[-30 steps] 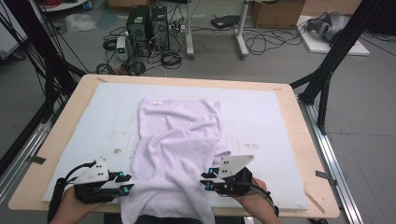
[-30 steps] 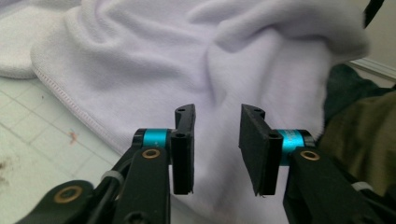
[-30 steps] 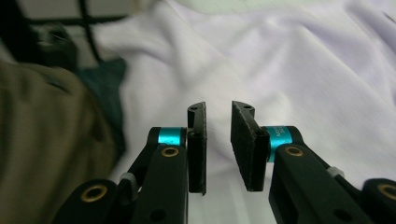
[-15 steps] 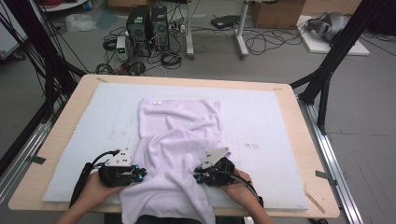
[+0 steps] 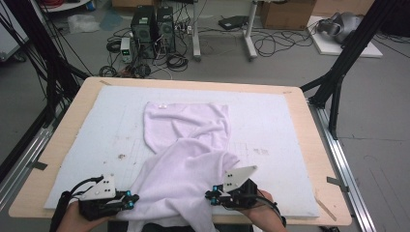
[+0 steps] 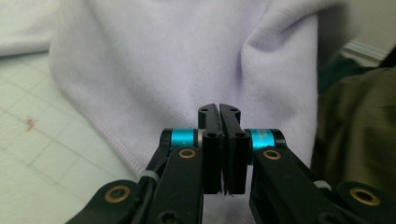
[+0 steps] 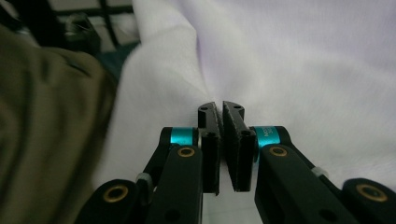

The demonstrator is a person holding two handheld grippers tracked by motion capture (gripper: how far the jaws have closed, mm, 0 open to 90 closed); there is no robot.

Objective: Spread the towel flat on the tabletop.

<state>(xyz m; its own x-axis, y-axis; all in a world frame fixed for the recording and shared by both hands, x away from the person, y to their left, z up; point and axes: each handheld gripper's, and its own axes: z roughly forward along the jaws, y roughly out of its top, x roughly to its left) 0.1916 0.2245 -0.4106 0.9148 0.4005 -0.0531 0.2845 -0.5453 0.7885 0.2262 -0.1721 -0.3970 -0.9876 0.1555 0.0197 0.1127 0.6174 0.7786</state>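
Both the left gripper (image 5: 129, 198) and right gripper (image 5: 211, 195) have just closed, pinching the near hem of the lilac towel (image 5: 186, 145), whose long axis runs straight away from the fingertips across the table (image 5: 309, 145)

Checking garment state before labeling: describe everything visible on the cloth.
The cloth is pale lilac, soft and fleecy with a stitched hem. It lies rumpled on the mat, far end flat, near end bunched and hanging over the table's edge. The left gripper and the right gripper are pinched on its near part.
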